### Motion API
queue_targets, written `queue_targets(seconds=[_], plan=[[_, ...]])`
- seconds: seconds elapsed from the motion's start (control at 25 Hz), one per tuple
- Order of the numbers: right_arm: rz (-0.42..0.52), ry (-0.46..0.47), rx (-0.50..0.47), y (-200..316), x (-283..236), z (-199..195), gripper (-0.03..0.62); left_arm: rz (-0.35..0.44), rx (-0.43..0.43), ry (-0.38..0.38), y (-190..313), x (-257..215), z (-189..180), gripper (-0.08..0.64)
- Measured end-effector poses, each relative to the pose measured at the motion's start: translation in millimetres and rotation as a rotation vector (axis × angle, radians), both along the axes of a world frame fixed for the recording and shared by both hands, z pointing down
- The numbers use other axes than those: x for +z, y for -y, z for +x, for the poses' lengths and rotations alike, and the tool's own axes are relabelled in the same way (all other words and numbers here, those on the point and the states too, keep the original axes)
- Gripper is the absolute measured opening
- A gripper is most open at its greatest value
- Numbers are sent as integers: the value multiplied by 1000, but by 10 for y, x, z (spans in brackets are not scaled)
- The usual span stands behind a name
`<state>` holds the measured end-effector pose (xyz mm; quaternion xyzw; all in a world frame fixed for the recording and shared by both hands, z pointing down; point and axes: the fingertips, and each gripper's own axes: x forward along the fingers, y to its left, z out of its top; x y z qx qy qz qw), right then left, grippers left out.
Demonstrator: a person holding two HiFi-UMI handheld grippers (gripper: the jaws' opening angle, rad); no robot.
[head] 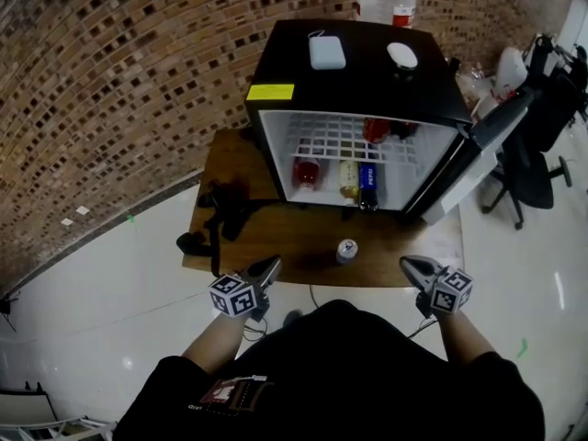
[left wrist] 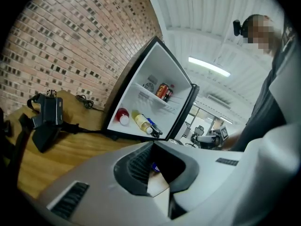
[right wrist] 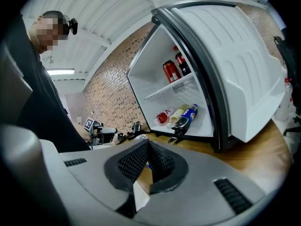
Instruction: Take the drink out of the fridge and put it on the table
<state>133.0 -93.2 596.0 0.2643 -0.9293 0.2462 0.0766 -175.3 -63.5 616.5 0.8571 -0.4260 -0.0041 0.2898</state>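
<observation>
Can [head: 346,250] stands upright on table [head: 266,242], just in front of the open fridge [head: 358,85]. Bottles [head: 348,179] lie on the fridge floor, other cans [head: 375,130] on its shelf. Left gripper [head: 273,263] and right gripper [head: 407,263] hover at the table's near edge, either side of the can, both with jaws together and empty.

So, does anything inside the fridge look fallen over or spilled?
Yes. On the fridge floor the red bottle, yellow bottle and blue bottle lie on their sides, while the cans above stand upright. Nothing looks spilled.
</observation>
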Motion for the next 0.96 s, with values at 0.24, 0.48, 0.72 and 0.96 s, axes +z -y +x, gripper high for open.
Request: queue_targets(seconds=[0.24,0.48,0.72,0.96], plan=[[4,-23,-5,-102,-36,-35,3,21,-4,-5,-15,-112,-48,14],[6,-34,3,-166,26,49,3,18,18,3,-24,-83,29,14],[1,-31,11,-201,56,111,3,8,36,12,-58,-56,94,14],[-2,-34,7,-246,-32,122,3,-12,50,14,-121,-113,115,14]])
